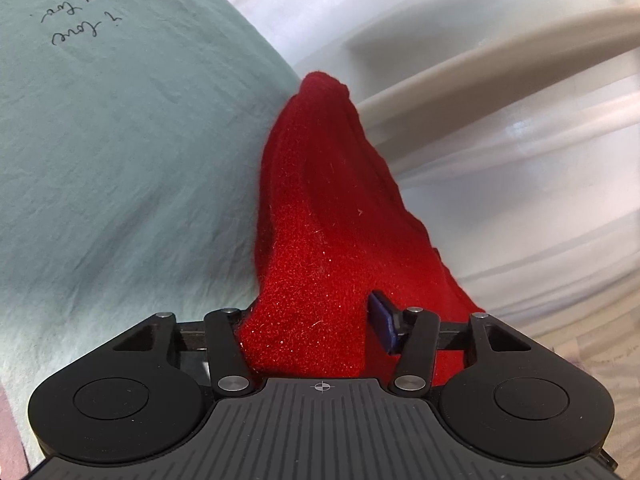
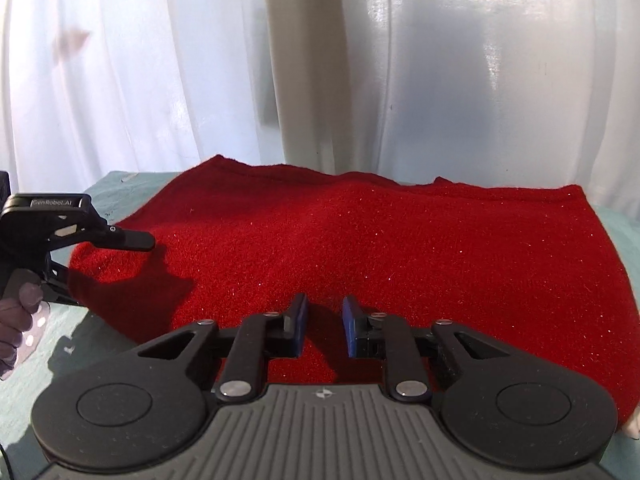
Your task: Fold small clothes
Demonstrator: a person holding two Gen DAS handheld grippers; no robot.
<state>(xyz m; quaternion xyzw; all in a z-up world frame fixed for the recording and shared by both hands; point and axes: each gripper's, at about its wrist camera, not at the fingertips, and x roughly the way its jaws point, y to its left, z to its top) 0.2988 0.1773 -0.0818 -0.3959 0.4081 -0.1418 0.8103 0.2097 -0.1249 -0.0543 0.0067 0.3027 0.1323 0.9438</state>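
A red knitted garment [image 2: 360, 240] lies spread on a pale green sheet [image 2: 112, 184]. In the left wrist view the red garment [image 1: 320, 208] runs up between my left gripper's [image 1: 316, 332] fingers, which are closed on its edge; only the right blue pad [image 1: 382, 320] shows, the other is hidden by cloth. In the right wrist view the left gripper [image 2: 132, 240] sits at the garment's left edge. My right gripper [image 2: 325, 320] hovers over the near edge of the garment, its blue pads a little apart with nothing between them.
The green sheet [image 1: 120, 160] carries handwriting [image 1: 80, 20] at the far left. White curtains [image 2: 160, 60] and a glossy white wall [image 2: 480, 80] stand behind the sheet. A beige rail [image 1: 500, 60] runs across the right in the left wrist view.
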